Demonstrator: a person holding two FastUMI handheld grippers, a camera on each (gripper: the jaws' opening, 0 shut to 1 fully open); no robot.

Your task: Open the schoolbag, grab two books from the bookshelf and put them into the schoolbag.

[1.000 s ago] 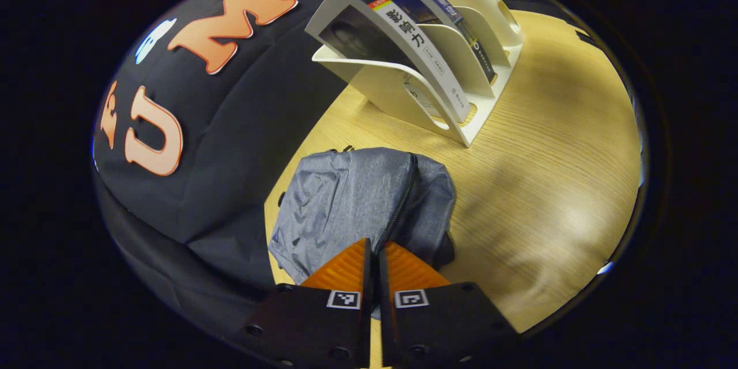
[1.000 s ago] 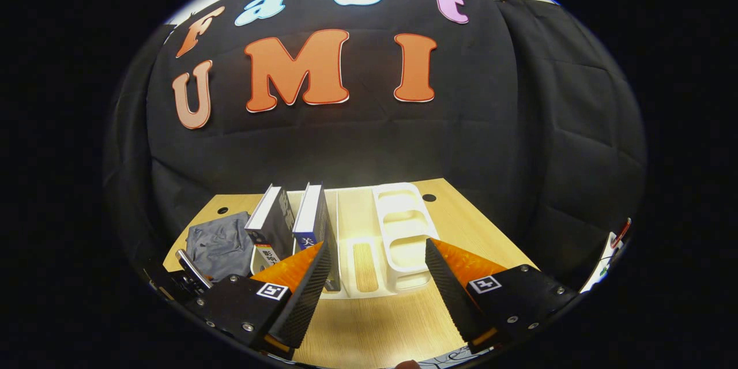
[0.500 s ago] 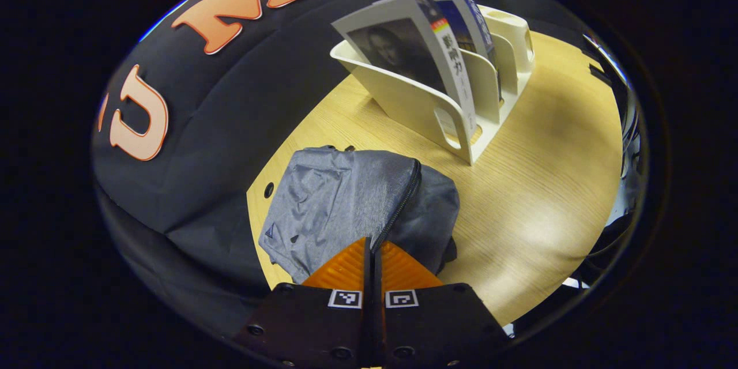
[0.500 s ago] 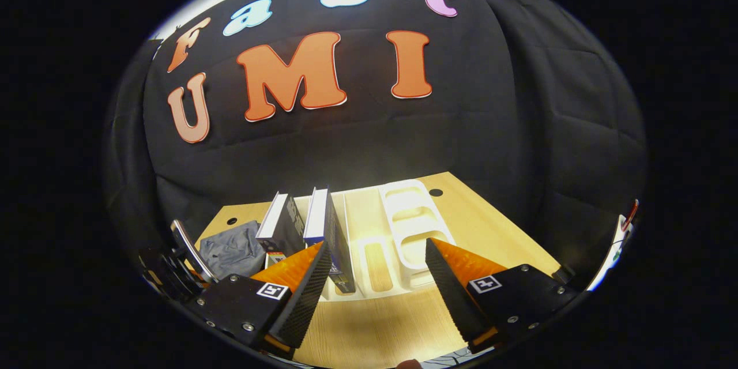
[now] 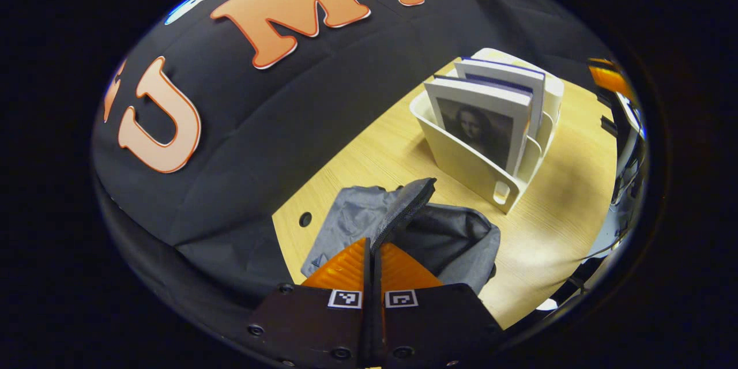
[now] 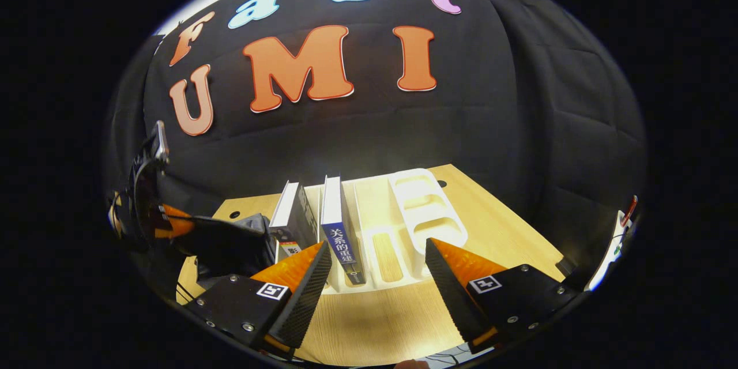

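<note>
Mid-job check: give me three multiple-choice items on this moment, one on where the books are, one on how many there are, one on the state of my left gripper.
1. Where do the books stand?
A. in the white bookshelf
B. inside the schoolbag
C. flat on the table

2. How many books are there?
A. one
B. two
C. four

3. What is the left gripper doing?
A. open above the table
B. shut on the schoolbag's zipper edge
C. holding a book

Answers: 1 A, both books stand upright in the shelf's slots; 2 B, two stand side by side; 3 B, its fingers pinch the lifted zipper edge.

A light wooden table (image 5: 571,207) with a round cable hole (image 5: 305,219) stands against the black cloth wall (image 6: 369,132).
</note>
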